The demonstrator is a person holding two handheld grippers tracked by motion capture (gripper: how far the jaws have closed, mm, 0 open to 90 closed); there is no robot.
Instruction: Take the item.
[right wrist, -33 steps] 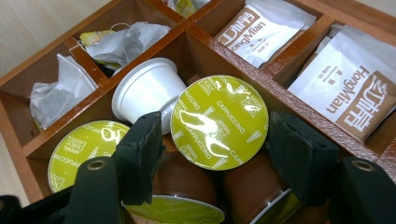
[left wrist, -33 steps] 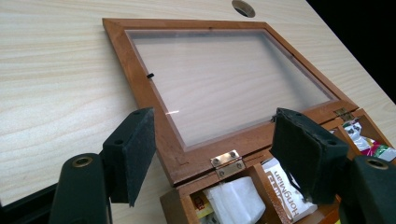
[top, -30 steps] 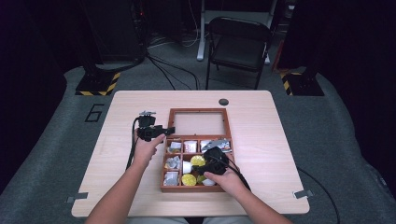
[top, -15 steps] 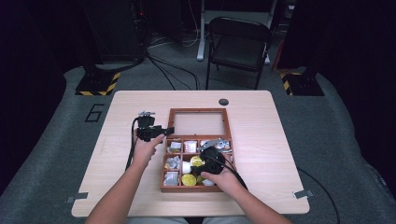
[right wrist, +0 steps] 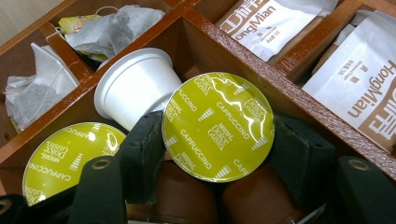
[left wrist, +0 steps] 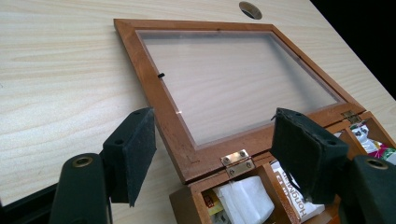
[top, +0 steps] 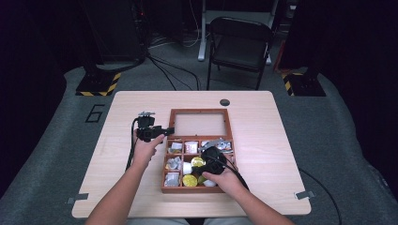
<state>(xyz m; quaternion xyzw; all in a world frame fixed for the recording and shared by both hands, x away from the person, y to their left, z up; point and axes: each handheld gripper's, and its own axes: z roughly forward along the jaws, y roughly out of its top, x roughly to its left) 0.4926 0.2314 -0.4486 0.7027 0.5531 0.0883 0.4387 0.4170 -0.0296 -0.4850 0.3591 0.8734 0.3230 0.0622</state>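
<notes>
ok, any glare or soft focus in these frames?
Right gripper view: glare streaks on the foil lid of the gripped capsule; jaws at the bottom edge soft. Left gripper view: clear lid pane hazy, wood frame sharp. High view: table evenly lit, surroundings dark.

1. Table [top: 281, 154]: light wood top, with a round dark cable hole [top: 225, 102] near its far edge.
2. Folding chair [top: 239, 44]: black, standing on the floor beyond the far edge of the table.
3. Floor: grey carpet [top: 61, 154], with a dark "6" [top: 95, 113] marked to the left of the table.
4. Hazard tape [top: 98, 86]: yellow-black stripes on a dark stand base, far left; a matching striped base [top: 291, 83] sits far right.
5. Cables [top: 169, 70]: black, trailing across the floor behind the table.
</notes>
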